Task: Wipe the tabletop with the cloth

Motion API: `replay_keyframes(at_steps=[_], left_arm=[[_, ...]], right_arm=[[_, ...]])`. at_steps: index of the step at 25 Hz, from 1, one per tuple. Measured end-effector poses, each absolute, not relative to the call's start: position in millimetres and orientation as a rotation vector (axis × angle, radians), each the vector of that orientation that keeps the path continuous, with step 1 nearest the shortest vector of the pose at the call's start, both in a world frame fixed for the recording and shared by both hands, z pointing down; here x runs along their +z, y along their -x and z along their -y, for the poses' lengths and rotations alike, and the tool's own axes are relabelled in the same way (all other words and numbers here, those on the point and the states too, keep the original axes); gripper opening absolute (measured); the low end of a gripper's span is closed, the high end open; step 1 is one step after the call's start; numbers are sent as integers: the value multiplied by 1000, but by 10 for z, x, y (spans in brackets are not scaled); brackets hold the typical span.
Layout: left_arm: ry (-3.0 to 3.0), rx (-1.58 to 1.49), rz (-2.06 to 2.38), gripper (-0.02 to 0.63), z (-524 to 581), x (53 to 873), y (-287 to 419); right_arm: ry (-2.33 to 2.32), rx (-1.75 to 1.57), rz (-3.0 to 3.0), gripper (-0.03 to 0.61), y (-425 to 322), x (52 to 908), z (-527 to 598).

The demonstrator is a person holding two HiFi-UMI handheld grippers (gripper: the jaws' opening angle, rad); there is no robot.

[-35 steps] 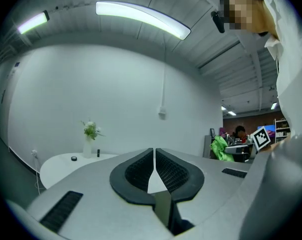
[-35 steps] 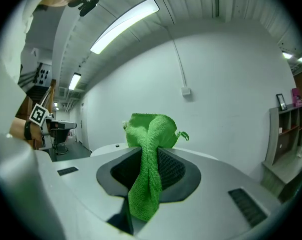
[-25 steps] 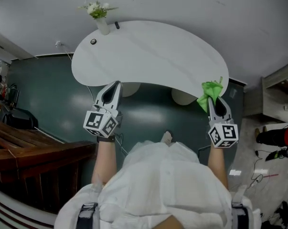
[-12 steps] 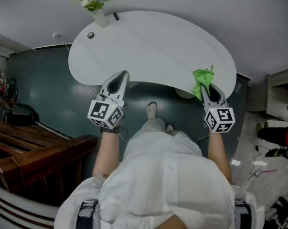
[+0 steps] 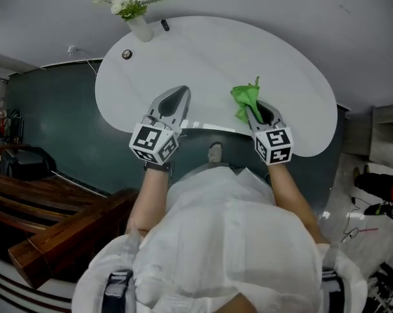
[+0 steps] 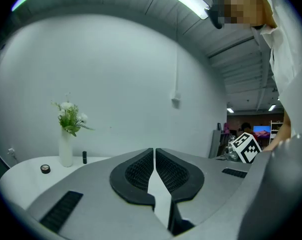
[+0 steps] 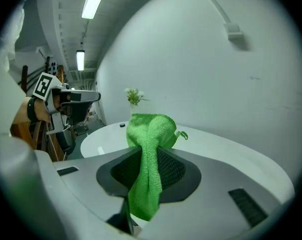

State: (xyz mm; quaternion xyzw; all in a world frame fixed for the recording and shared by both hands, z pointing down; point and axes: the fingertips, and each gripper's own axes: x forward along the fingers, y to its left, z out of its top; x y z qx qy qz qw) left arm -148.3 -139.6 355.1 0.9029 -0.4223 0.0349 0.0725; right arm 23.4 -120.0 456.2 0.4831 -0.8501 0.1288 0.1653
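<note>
Green fuzzy cloth (image 7: pixel 149 134) (bunched) pinched by right gripper (image 5: pixel 257 113) | left gripper (image 6: pixel 154 153) pressed together | white kidney-shaped tabletop (image 5: pixel 216 51)

Left forearm (image 5: pixel 148 201) and right forearm (image 5: pixel 289 194) reach forward, side by side. Left gripper (image 5: pixel 176 99) jaws pressed together, empty. Right gripper (image 5: pixel 255 111) jaws clamped on green microfibre cloth (image 5: pixel 246 96). Both over white curved table's (image 5: pixel 287 70) near edge.

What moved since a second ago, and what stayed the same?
The right gripper carried the green cloth from the table's right edge to above the tabletop, nearer the middle. The left gripper came forward over the near edge. Nothing was grabbed or let go: the cloth stays pinched, and the left gripper stays shut and empty. The vase did not move.
</note>
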Motion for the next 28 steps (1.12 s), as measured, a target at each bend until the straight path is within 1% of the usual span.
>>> replay_keyframes(at_steps=[7,12,15,20,24,28], left_arm=[[-2717,209,1181,28,1791,3836,1517],[-2681,268,1159,28,1959,3991,1519],[-2682,287,1135,28,2018,4038,1399],[-2686,320,1102,28,2127,4101,1178],[-2674,344,1081,28,2183,4193,1006],[-2670,358,1060,28,2192,4242,808]], right_arm=[[-1300,459,2327,77,336,5094,1509],[-1249,553,2236,77,524,5523,1581],[-1242,622,2167,77,492,5742,1575],[-1212,632,2110,77,372,5998,1602],[-1182,658,2095,77,213,6104,1563],[-1158,602,2097,77,25,6089,1499]])
